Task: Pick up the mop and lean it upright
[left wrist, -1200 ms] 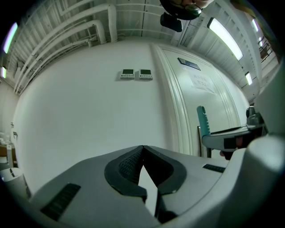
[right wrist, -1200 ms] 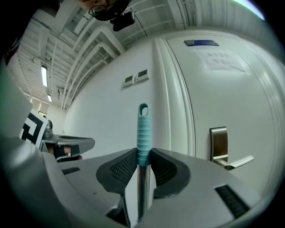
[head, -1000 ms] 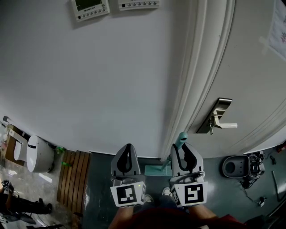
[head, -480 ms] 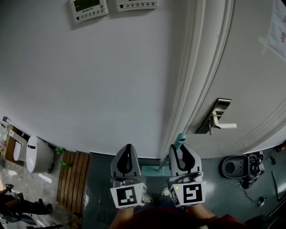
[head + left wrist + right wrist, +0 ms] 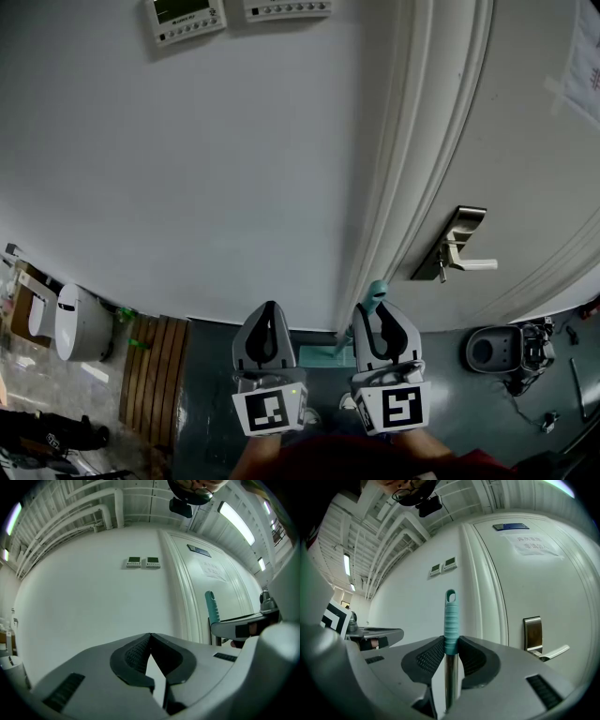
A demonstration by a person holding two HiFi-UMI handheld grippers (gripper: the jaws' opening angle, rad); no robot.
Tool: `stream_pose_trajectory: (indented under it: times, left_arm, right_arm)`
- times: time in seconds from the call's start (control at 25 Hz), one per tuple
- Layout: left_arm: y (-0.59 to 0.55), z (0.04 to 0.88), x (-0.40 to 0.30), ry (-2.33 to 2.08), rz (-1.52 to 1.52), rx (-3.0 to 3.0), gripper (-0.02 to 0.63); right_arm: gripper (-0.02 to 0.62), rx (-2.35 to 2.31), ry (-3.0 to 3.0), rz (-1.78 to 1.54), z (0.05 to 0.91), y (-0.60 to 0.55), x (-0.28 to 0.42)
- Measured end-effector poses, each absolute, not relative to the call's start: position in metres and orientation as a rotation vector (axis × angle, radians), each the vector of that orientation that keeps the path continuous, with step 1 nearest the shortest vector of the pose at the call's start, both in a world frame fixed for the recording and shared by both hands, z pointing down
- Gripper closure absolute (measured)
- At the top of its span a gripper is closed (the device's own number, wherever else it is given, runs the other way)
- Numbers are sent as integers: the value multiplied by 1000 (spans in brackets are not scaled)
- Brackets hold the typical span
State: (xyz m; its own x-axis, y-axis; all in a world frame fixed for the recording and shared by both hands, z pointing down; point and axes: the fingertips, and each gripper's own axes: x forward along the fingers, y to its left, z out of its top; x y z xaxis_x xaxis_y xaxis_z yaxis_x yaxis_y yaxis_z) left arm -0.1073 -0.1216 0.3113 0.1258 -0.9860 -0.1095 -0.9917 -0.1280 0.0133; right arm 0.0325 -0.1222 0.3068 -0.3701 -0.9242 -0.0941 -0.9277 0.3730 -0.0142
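Note:
The mop has a metal pole with a ribbed teal grip (image 5: 450, 620), and it stands upright in front of the white wall, close to the door frame. My right gripper (image 5: 451, 641) is shut on the pole just under the grip. From the head view the grip's tip (image 5: 376, 292) pokes out above the right gripper (image 5: 380, 319), and the teal mop head (image 5: 319, 357) lies on the floor below. My left gripper (image 5: 269, 314) hangs beside it with its tips together and nothing in them. The left gripper view shows the left gripper (image 5: 150, 637) shut and the teal grip (image 5: 212, 606) off to the right.
A white door with a metal lever handle (image 5: 459, 253) stands right of the frame (image 5: 394, 206). Two control panels (image 5: 187, 17) hang high on the wall. On the floor are a white appliance (image 5: 80, 323), a wooden slat mat (image 5: 155, 375) and a round grey device (image 5: 492, 349) with cables.
The right gripper and the mop handle have shifted slightly left, toward the door frame, and the mop head slid a little left. The left gripper has barely moved.

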Motion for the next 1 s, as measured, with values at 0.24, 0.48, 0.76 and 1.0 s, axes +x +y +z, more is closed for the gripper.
stream_pose_trajectory:
  times: [0.24,0.48,0.76,1.0]
  left_arm:
    - [-123,310,-107,2029,140,-2300,592]
    - [-126,312,-107,2025,129,-2300,592]
    - [-126,314,-110,2019,109,-2284,593]
    - [-125,314,-114,2024,100,-2266,593]
  right_arm:
    - [488,-1725,2534,52,312,-126,33]
    - [488,-1754,2552,37,336,-132,30]
    - [488,-1796,2617,-37,383,-137,19]
    - [488,-1844,2666,-129,420,-139,16]
